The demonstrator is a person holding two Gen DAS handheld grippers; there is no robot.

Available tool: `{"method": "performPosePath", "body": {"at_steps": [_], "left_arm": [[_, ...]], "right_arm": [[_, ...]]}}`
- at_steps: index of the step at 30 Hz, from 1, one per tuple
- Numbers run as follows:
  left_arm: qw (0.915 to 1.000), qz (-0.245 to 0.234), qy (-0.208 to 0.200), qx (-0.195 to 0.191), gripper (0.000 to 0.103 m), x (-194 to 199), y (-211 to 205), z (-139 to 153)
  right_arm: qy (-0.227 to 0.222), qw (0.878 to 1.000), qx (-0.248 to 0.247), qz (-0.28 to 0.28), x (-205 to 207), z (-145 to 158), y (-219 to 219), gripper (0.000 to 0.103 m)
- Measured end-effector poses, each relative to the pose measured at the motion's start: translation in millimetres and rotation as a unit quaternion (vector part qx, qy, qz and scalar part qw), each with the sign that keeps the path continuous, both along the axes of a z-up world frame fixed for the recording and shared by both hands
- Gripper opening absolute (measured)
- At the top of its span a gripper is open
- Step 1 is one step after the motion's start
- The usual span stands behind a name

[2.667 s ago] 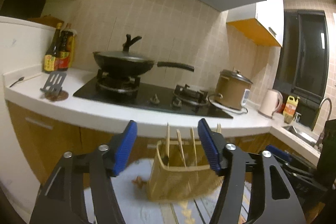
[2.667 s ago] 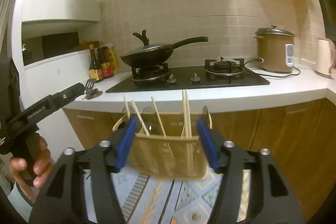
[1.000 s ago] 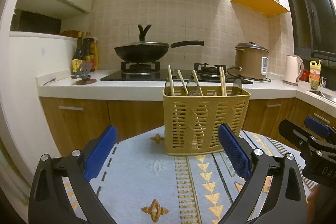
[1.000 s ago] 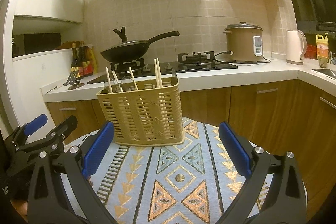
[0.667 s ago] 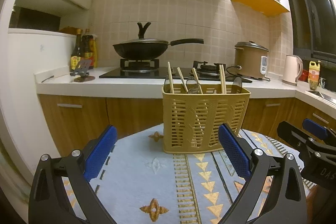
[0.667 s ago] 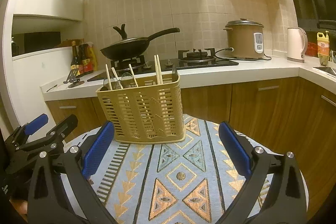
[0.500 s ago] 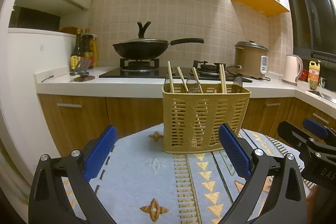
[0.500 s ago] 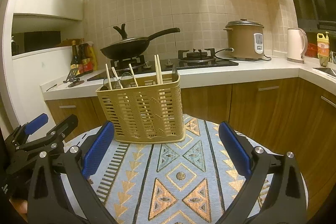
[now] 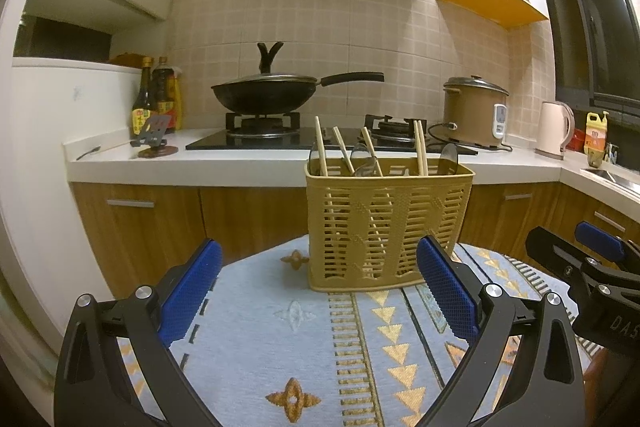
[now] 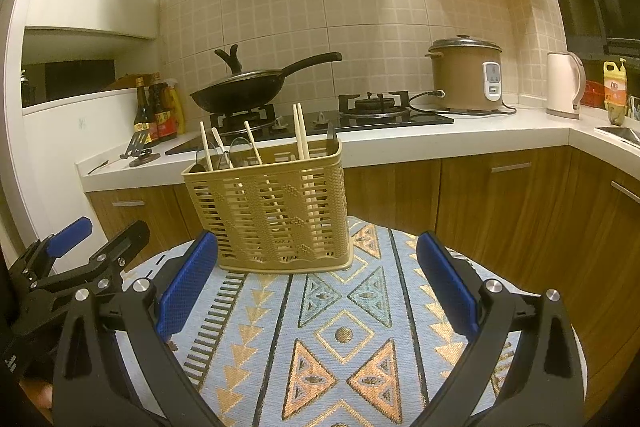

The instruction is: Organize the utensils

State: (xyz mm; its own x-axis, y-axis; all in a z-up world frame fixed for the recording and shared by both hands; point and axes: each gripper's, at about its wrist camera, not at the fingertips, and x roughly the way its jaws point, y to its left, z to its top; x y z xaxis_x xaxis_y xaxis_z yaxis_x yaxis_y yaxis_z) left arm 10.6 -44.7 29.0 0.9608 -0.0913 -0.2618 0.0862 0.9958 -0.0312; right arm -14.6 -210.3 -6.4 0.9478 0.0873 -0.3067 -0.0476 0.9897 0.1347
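Note:
A tan slotted utensil basket (image 9: 386, 225) stands upright on a round table with a patterned blue cloth (image 9: 280, 339); it also shows in the right wrist view (image 10: 276, 211). Several wooden chopsticks (image 9: 321, 147) and spoons (image 9: 362, 159) stand in it. My left gripper (image 9: 318, 287) is open and empty, a little in front of the basket. My right gripper (image 10: 316, 283) is open and empty, in front of the basket and to its right.
A kitchen counter (image 9: 240, 163) runs behind the table, with a wok (image 9: 264, 95) on the stove, sauce bottles (image 9: 158, 95), a rice cooker (image 9: 474, 115) and a kettle (image 9: 554, 127). Wooden cabinets (image 10: 500, 203) stand close behind the table.
2.7 s ago both grippers were closed in on the lifted basket. Since then it was set on the cloth, both grippers opened wide and drew back. Nothing has moved in the last second.

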Motion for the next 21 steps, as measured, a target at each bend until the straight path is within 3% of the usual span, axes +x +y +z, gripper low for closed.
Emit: {"method": "performPosePath", "body": {"at_steps": [21], "left_arm": [[1.0000, -0.002, 0.000, 0.004, 0.095, -0.9, -2.4, -1.2]], "right_arm": [[0.006, 1.000, 0.004, 0.002, 0.6, -1.6, 1.2, 0.095]]}}
